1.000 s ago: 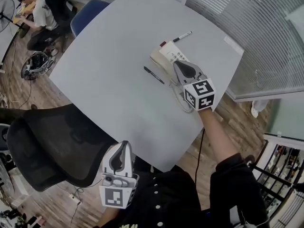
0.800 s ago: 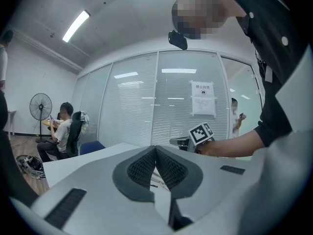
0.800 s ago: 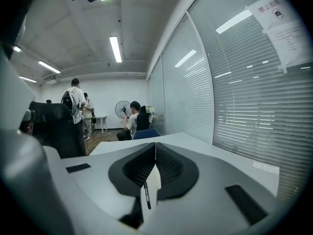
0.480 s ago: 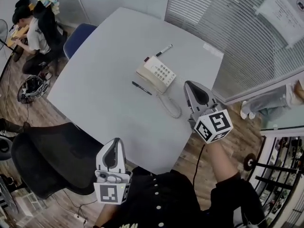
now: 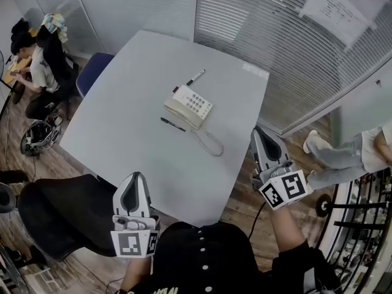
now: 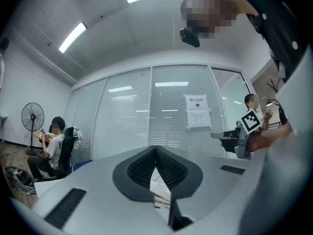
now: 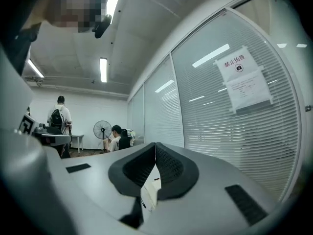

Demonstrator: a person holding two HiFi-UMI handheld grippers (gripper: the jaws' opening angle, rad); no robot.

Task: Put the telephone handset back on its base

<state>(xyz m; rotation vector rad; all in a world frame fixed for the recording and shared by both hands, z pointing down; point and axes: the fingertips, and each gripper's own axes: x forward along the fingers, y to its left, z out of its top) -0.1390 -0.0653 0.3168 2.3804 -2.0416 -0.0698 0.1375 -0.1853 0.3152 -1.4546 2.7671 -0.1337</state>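
Head view puts the telephone near the middle of the grey table. Its handset lies on the base beside the keypad, and the coiled cord loops toward your side. A marker lies just beyond the phone and a black pen just in front of it, both apart from it.

Your left gripper hovers off the near edge of the table, over the black chair. Its fingers are pressed together with nothing between them; the left gripper view shows the closed tips with the phone well beyond them. Your right gripper is off the table's right corner, well apart from the phone, fingers likewise closed on nothing.

On the glass wall with blinds hangs a paper notice; its red heading reads 禁止拍照, and the smaller print below is too fine to read. Each gripper carries only a black-and-white square marker, no words
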